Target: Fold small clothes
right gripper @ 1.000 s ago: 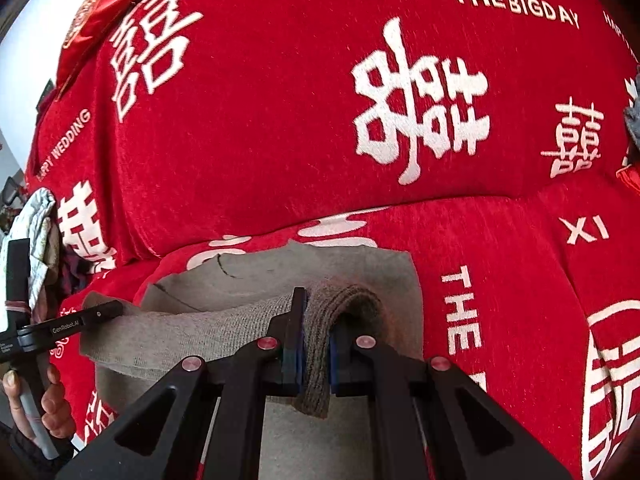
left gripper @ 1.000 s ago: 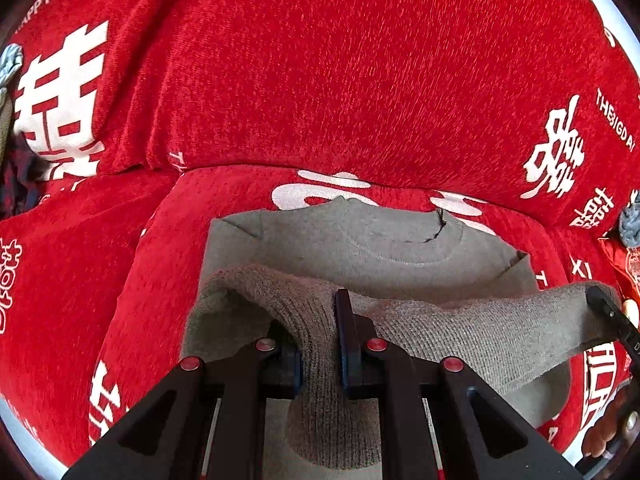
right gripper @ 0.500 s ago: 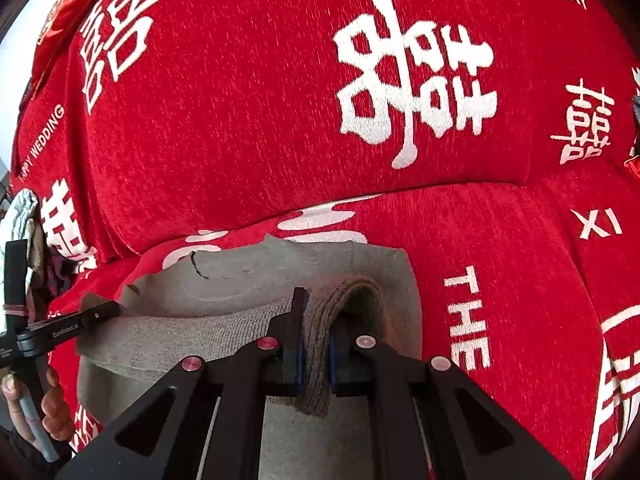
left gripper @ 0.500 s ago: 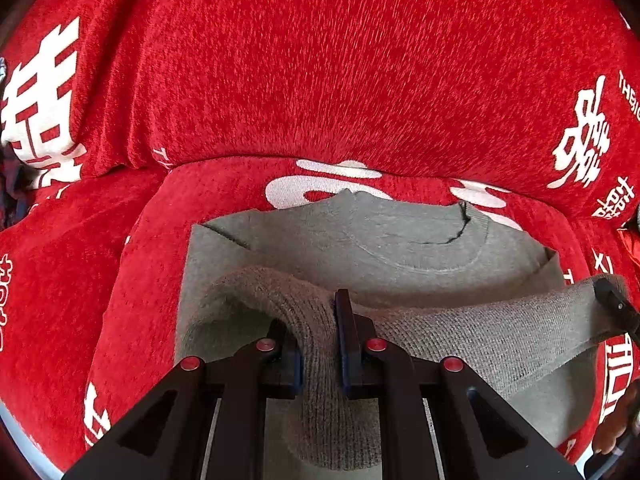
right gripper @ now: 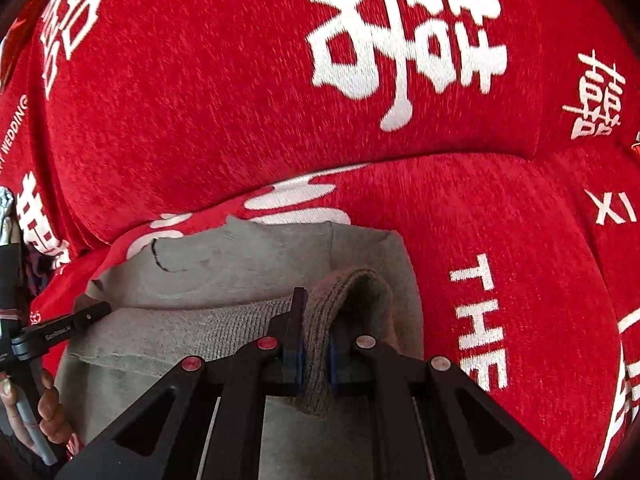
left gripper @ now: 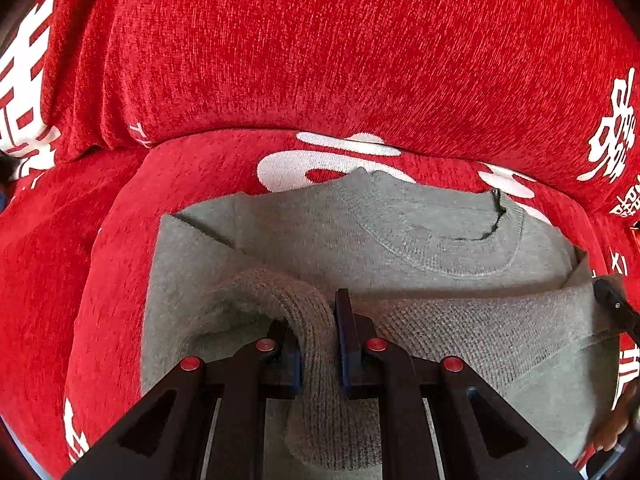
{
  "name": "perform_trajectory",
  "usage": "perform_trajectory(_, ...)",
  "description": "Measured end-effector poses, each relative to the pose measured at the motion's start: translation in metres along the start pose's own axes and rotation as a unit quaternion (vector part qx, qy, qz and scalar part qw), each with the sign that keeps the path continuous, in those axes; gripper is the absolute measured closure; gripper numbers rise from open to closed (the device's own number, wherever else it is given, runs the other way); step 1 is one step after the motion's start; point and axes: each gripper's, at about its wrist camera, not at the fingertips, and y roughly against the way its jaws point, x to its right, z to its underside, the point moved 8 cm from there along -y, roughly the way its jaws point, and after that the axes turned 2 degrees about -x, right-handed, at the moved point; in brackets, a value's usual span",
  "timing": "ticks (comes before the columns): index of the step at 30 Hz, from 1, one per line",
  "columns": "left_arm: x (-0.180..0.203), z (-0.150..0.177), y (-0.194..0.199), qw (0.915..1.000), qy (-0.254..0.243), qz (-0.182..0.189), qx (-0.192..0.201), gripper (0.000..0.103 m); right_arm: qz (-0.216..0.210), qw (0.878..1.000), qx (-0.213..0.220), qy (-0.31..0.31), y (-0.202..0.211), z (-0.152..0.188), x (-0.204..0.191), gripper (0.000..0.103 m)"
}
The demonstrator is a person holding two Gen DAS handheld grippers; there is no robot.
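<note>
A small grey knit sweater [left gripper: 420,236] lies flat on the red seat, collar [left gripper: 448,240] toward the backrest. My left gripper [left gripper: 318,344] is shut on the ribbed hem at its left corner. My right gripper [right gripper: 314,344] is shut on the hem at its right corner. The hem [left gripper: 480,328] stretches between them, lifted and carried over the sweater's body toward the collar. The sweater also shows in the right wrist view [right gripper: 248,264], as does the left gripper's finger [right gripper: 80,318]. The right gripper's finger [left gripper: 612,304] shows at the left view's right edge.
The sofa seat [right gripper: 500,240] and backrest [left gripper: 320,60] wear a red cover with white characters and lettering. Other cloth [right gripper: 6,208] sits at the far left of the seat. The person's hand [right gripper: 48,408] holds the left gripper's handle.
Both grippers have carried the hem forward over the sweater toward the collar and the backrest. The grip on the hem is unchanged.
</note>
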Motion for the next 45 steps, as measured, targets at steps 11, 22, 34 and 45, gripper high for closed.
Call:
perform_trajectory(11,-0.007,-0.010,0.025,0.9901,0.048,0.132,0.002,0.010,-0.042,0.998,-0.023,-0.029,-0.004,-0.002,0.002,0.066)
perform_trajectory(22,-0.006,0.005,0.056,0.9943,-0.019,0.095,0.044,0.010,-0.019,0.999,0.019,0.038,0.037,-0.001,-0.014,0.042)
perform_trajectory(34,0.022,-0.027,-0.008,0.9950,-0.094,-0.029,0.020,0.010,0.036,0.993,-0.035,0.110,-0.034,-0.016,-0.037,0.042)
perform_trajectory(45,0.004,-0.029,-0.032,0.9968,-0.076,-0.021,0.014,0.010,0.016,0.999,-0.031,0.033,-0.051,-0.026,0.001,0.043)
